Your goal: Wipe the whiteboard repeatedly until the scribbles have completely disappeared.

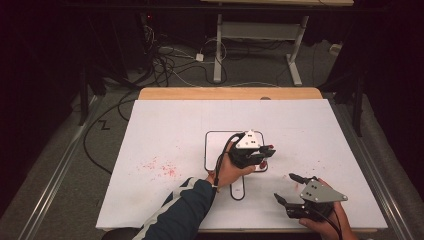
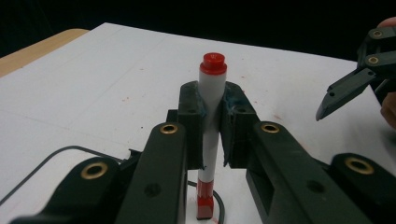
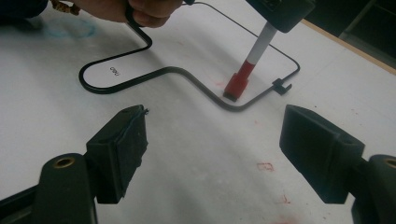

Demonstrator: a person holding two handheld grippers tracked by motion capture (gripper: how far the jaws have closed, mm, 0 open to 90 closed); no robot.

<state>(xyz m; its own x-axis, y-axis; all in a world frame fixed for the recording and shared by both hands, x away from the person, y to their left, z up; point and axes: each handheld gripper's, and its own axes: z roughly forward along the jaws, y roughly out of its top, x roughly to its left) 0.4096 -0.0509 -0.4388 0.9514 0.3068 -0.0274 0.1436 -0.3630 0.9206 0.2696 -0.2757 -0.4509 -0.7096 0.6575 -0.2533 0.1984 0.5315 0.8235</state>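
A marker [image 2: 208, 135] with a white barrel and red ends stands upright between the pads of my left gripper [image 2: 212, 112], which is shut on it. Its lower red end [image 3: 237, 85] rests on the whiteboard [image 1: 170, 125], just beside a black outline [image 3: 187, 74] of a rounded rectangle joined to a small loop. In the high view the left gripper [image 1: 264, 153] sits over the outline's lower right corner. My right gripper [image 1: 285, 187] hovers near the board's front right, jaws wide apart and empty [image 3: 212, 140]. One of its fingers [image 2: 343, 89] shows at the right of the left gripper view.
Red smudges [image 1: 161, 167] mark the board left of the outline, and fainter red marks [image 3: 266, 166] lie between the right gripper's jaws. A wooden table edge [image 1: 230, 93] runs behind the board. Cables [image 1: 165, 60] and a desk frame [image 1: 260, 35] are on the floor beyond.
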